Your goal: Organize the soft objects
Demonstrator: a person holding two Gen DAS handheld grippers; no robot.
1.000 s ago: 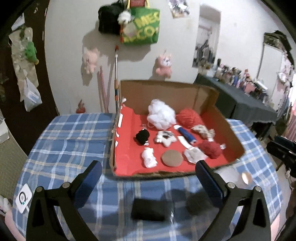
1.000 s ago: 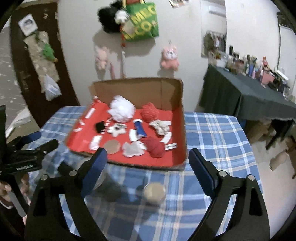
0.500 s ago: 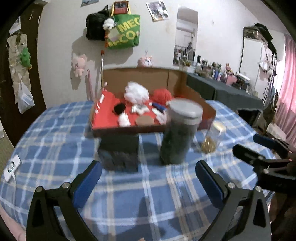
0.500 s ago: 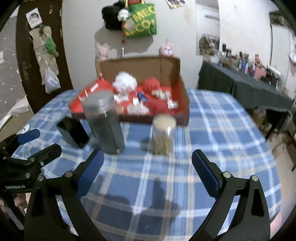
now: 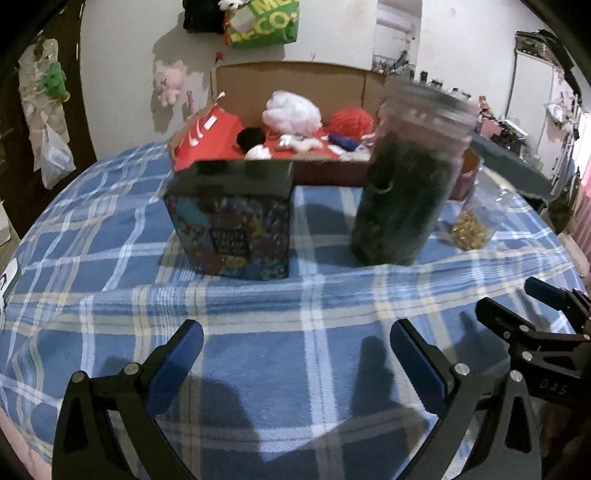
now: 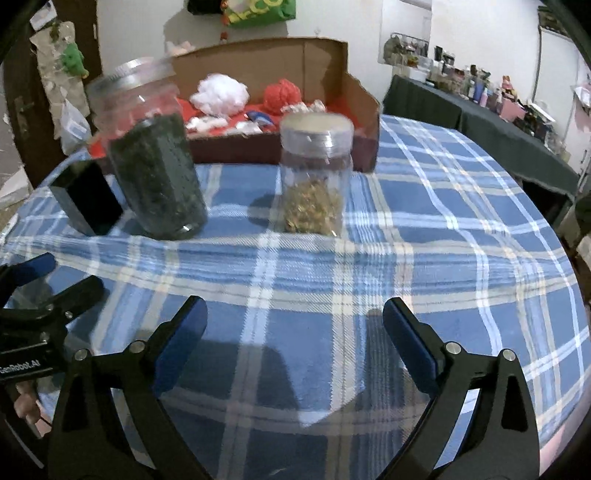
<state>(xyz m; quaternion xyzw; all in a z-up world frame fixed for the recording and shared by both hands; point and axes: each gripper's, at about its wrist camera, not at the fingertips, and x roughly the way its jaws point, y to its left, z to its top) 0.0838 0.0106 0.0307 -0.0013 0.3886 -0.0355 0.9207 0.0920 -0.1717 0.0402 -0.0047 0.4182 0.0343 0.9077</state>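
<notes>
left wrist view: both grippers, left gripper [image 5: 295,354] and right gripper [image 6: 295,332], hover with jaws wide and empty over the counter [image 5: 258,350], soft objects [image 5: 291,110] in the cardboard box [image 5: 288,77] well ahead beyond the jars, so whether sorting is starting or finished is unclear.

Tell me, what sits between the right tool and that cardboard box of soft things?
In the right wrist view, the open right tool faces bare checked tablecloth, then a small jar standing just before the cardboard box.

A home room (plaid tablecloth [image 6: 424,229], plush toy [image 5: 168,83], hanging tote bag [image 5: 262,27])
</notes>
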